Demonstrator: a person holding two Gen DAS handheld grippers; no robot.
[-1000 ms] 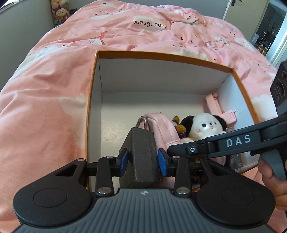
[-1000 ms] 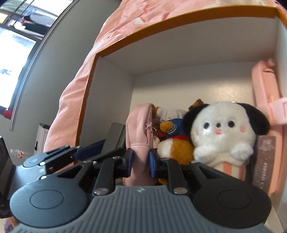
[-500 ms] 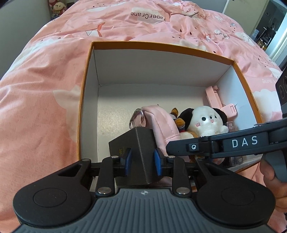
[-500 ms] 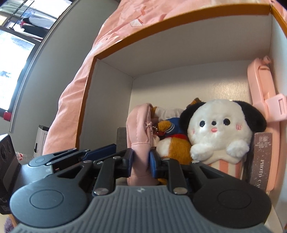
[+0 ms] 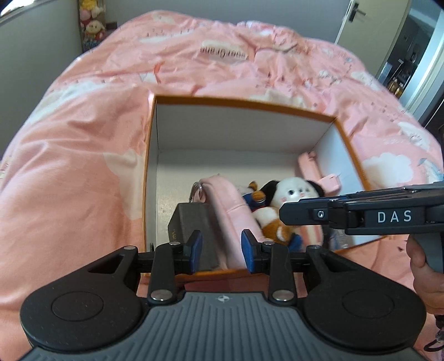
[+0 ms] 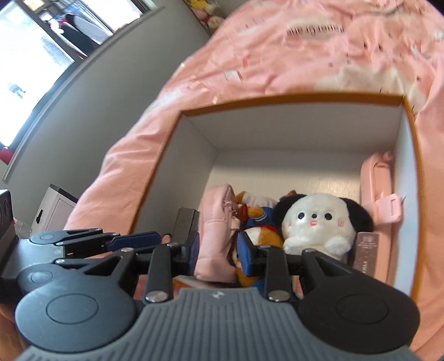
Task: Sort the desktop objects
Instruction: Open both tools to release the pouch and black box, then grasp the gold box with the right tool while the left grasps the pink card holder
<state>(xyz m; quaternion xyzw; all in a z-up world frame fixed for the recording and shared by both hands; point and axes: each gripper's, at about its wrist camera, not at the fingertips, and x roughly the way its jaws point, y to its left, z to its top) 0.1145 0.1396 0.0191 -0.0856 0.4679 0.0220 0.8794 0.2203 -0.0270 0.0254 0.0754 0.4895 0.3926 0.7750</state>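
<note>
Both grippers, left (image 5: pixel 221 247) and right (image 6: pixel 217 250), now lifted clear, jaws part-open and widening, empty; dark box (image 5: pixel 191 222) and pink pouch (image 6: pixel 213 222) released inside carton (image 5: pixel 238 107).

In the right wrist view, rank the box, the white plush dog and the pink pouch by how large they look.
1. Box
2. Pink pouch and white plush dog: they look alike in size, and the gripper hides part of the pouch, so I won't rank them.

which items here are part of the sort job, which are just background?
Job: orange-rimmed box, dark grey box, pink pouch, panda plush, orange plush, pink case.

Background: pink duvet, shelf toys, door.
</note>
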